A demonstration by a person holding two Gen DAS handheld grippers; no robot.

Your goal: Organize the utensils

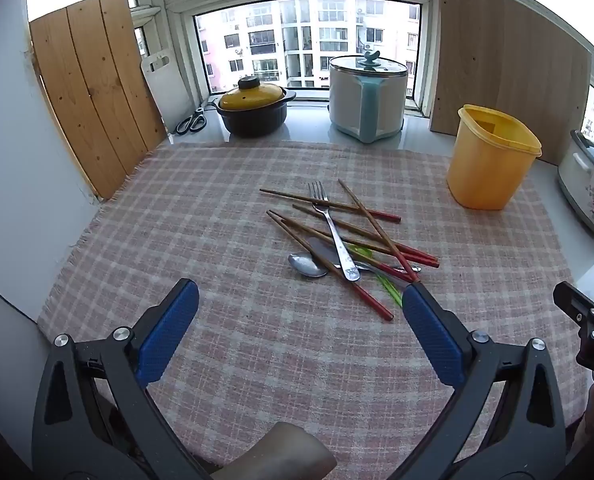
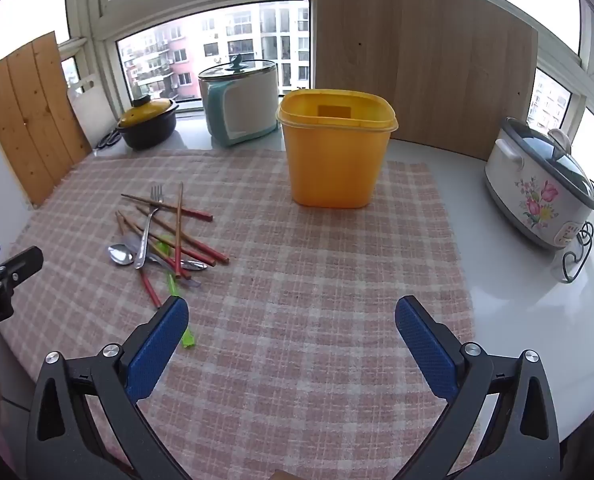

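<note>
A pile of utensils lies on the checked cloth [image 1: 233,352]: several wooden chopsticks with red ends [image 1: 381,236], a steel fork [image 1: 331,228], a steel spoon [image 1: 307,265] and a green plastic piece [image 1: 391,289]. The pile shows in the right wrist view too, with the fork [image 2: 147,236] and spoon [image 2: 120,255]. An empty orange plastic container [image 1: 491,160] [image 2: 335,152] stands upright at the back right of the cloth. My left gripper [image 1: 299,300] is open and empty, just in front of the pile. My right gripper [image 2: 291,316] is open and empty, right of the pile.
On the sill stand a black pot with a yellow lid [image 1: 255,110], a white and teal cooker [image 1: 367,96], scissors [image 1: 193,122] and wooden boards [image 1: 93,92]. A flowered slow cooker [image 2: 541,184] and a wire stand [image 2: 577,256] sit at the right.
</note>
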